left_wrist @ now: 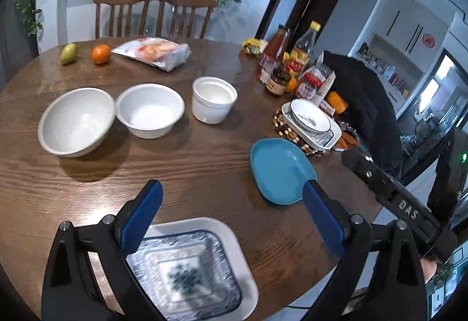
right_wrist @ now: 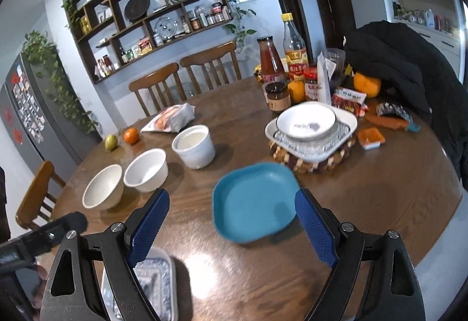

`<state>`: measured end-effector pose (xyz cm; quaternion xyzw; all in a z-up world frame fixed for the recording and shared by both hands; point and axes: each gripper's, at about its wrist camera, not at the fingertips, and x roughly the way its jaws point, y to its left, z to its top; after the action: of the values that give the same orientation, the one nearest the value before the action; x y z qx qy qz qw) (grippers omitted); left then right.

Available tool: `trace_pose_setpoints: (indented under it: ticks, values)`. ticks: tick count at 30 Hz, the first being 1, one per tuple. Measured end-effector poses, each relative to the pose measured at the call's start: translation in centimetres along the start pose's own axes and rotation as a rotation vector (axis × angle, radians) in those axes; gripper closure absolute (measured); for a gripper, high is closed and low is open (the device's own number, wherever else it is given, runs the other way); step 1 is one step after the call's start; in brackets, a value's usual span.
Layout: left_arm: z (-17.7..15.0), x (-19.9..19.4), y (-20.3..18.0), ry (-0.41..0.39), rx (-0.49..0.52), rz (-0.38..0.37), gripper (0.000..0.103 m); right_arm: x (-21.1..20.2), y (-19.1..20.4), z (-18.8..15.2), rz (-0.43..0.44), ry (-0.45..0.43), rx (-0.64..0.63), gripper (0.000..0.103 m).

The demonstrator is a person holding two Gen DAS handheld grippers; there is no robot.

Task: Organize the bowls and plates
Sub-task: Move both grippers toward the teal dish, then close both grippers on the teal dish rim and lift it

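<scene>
My left gripper [left_wrist: 232, 204] is open and empty above a square white plate with a blue pattern [left_wrist: 190, 268] at the table's near edge. My right gripper [right_wrist: 232, 209] is open and empty, with a teal plate [right_wrist: 254, 201] just ahead between its fingers. Three white bowls stand in a row: a wide one [left_wrist: 76, 122], a middle one [left_wrist: 150, 110] and a straight-walled one [left_wrist: 213, 100]. A round white bowl [right_wrist: 305, 122] sits in a square patterned plate [right_wrist: 345, 128] on a woven trivet [right_wrist: 313, 161]. The teal plate also shows in the left wrist view [left_wrist: 280, 168].
Sauce bottles [right_wrist: 270, 60] and jars [right_wrist: 276, 97], oranges and snack packets crowd the table's far right. A pear [left_wrist: 68, 53], an orange [left_wrist: 101, 54] and a food bag [left_wrist: 155, 51] lie at the far side. Two wooden chairs [left_wrist: 155, 13] stand behind. A black coat [right_wrist: 409, 72] hangs at right.
</scene>
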<state>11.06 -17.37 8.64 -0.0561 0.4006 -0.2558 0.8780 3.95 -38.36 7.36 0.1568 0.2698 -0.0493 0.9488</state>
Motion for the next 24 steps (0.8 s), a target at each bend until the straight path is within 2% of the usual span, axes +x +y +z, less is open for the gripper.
trace_pose_setpoints:
  ticks: [6,9,11,14,15,16,18,22,24]
  values:
    - [0.8,5.7,-1.2,0.124,-0.015,-0.006,0.010,4.5,-2.0,1.2,-0.040,0.076,0.042,0.015]
    - [0.7,8.1,-1.4,0.181,-0.043,0.009,0.022,6.5,-3.0,1.1,-0.035,0.115,0.057,0.015]
    - [0.6,9.5,-1.4,0.211,-0.051,0.016,0.025,7.4,-3.5,0.9,-0.047,0.131,0.063,0.021]
    - [0.4,10.9,-1.8,0.239,-0.048,0.029,0.026,8.8,-4.2,0.7,-0.053,0.162,0.074,0.022]
    - [0.4,11.3,-1.9,0.242,-0.042,0.029,0.028,9.2,-4.4,0.7,-0.049,0.169,0.072,0.024]
    - [0.3,11.6,-2.1,0.245,-0.036,0.029,0.034,9.7,-4.5,0.6,-0.051,0.179,0.067,0.026]
    - [0.2,12.3,-2.3,0.255,-0.028,0.037,0.040,10.2,-4.7,0.5,-0.054,0.191,0.066,0.038]
    - [-0.1,13.6,-2.7,0.276,-0.012,0.042,0.047,11.7,-5.6,0.2,-0.056,0.225,0.090,0.038]
    - [-0.2,14.1,-2.7,0.289,-0.018,0.033,0.048,12.2,-5.7,0.0,-0.058,0.232,0.085,0.041]
